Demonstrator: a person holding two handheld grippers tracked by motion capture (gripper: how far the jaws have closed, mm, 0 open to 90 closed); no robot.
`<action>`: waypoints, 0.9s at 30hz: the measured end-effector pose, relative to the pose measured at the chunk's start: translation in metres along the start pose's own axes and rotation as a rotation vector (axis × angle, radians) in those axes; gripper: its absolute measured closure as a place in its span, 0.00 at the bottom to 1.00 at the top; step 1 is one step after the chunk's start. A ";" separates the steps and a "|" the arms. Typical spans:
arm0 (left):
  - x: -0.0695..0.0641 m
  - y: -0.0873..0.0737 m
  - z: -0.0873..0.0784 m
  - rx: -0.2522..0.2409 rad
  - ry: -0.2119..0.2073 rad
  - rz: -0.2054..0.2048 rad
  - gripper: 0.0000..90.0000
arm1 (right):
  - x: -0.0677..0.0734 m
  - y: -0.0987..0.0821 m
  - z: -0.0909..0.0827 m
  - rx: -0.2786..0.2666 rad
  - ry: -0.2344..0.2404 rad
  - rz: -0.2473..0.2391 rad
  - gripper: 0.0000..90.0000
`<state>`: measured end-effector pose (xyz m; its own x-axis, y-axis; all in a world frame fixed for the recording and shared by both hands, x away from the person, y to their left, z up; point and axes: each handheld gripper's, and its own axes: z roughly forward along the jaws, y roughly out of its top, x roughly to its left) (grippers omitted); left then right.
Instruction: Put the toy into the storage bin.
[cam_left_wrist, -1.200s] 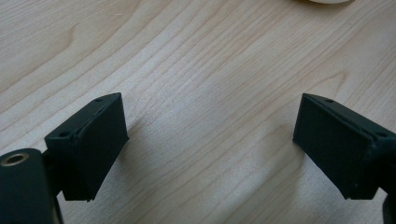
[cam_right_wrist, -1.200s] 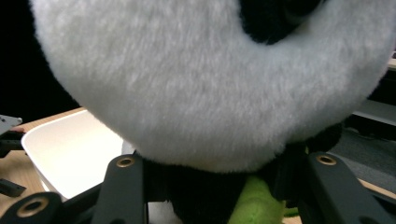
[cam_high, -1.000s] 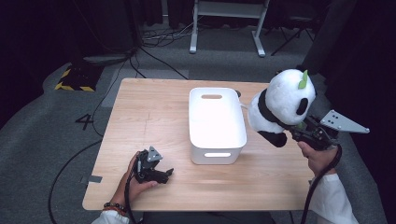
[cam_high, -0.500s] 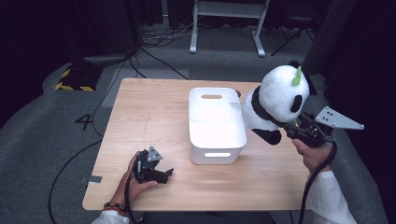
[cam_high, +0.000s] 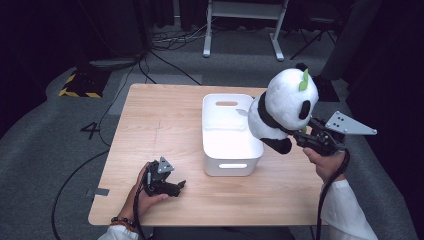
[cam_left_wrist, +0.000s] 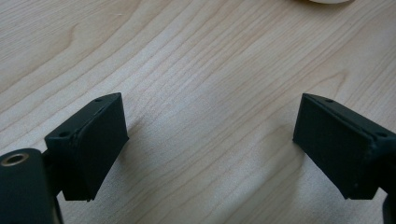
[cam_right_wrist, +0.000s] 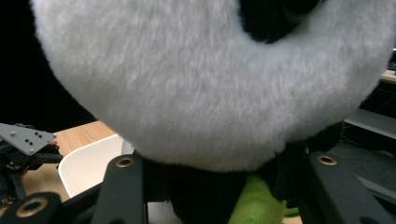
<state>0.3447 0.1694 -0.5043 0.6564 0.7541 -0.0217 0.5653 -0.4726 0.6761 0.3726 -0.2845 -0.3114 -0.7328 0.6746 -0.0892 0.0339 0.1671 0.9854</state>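
Now farther left, partly over the white bin (cam_high: 220, 131): panda (cam_high: 281, 106) in right tongs (cam_high: 306, 136) (clamped); left tongs (cam_high: 176, 187) apart, unmoved.

Light falls from above onto the pale wooden bench (cam_high: 165, 125), which is evenly bright, while the grey floor around it fades into near-black at the far edge and both sides of the high view. The white rectangular plastic bin (cam_high: 231, 134) is slightly overexposed: its inner floor glares to plain white and loses detail. It casts only a faint, soft shadow on the bench. The high view is a little soft and grainy. In the left gripper view the wood grain is sharp, and soft shadows spread beneath the black jaws. In the right gripper view the white and black plush panda toy (cam_right_wrist: 210, 84) is very close and blurred, its fur well lit against a black background.
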 end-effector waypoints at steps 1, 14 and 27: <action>0.000 0.000 0.000 0.001 0.000 0.000 0.11 | 0.001 0.000 0.002 0.002 0.004 0.000 0.58; 0.000 0.000 0.000 0.001 0.000 0.000 0.11 | 0.017 0.010 0.026 0.015 0.050 -0.025 0.57; 0.000 0.000 0.000 0.002 0.001 0.000 0.11 | 0.025 0.005 0.049 0.037 0.078 -0.030 0.57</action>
<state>0.3446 0.1694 -0.5042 0.6561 0.7544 -0.0207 0.5660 -0.4737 0.6747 0.3880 -0.2315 -0.3161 -0.7844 0.6112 -0.1057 0.0353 0.2141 0.9762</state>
